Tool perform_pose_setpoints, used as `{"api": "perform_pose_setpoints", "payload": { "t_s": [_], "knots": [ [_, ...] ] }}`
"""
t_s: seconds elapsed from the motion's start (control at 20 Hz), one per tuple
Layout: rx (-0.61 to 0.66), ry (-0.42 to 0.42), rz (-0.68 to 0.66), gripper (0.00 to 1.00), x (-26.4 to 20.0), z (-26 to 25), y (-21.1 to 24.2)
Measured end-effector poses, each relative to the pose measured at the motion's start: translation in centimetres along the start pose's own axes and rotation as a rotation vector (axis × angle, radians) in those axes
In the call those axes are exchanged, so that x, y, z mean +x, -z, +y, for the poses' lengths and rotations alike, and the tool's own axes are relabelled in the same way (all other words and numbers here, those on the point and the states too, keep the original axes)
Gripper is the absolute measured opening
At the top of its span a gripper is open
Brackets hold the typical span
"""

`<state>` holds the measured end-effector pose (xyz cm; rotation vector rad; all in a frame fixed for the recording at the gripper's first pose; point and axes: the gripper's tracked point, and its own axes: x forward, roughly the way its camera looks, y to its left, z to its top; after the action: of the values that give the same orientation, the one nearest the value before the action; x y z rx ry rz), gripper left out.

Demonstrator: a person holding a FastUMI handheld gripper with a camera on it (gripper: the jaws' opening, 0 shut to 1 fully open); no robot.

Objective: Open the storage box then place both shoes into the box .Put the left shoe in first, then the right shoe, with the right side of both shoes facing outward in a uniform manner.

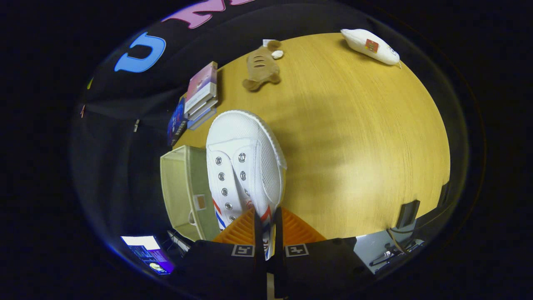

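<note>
The claw (266,225) is clamped on the white shoe (243,166) at its side wall; the toe points ahead, over the desk (354,146). The open box (187,191) sits just left.

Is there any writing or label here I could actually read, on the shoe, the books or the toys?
None can be read.
White shoe, pinched by the hand-held gripper: red and blue stripes, no words.
Stacked books: print too small.
White plush: red patch, blurred.
Storage box: blank-looking tag.
Fingers: square markers, no words.
</note>
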<state>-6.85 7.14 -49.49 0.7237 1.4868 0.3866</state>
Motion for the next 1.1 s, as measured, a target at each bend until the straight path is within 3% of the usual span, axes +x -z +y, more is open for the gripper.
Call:
{"api": "perform_pose_setpoints", "payload": {
  "t_s": [0.45,0.85,1.1],
  "knots": [
    [-0.056,-0.101,0.061,0.12,0.6,-0.4,-0.1],
    [-0.054,0.087,0.174,0.12,1.8,-0.5,2.7],
    [-0.047,0.149,0.221,0.17,4.6,-0.8,3.6]
  ]
}}
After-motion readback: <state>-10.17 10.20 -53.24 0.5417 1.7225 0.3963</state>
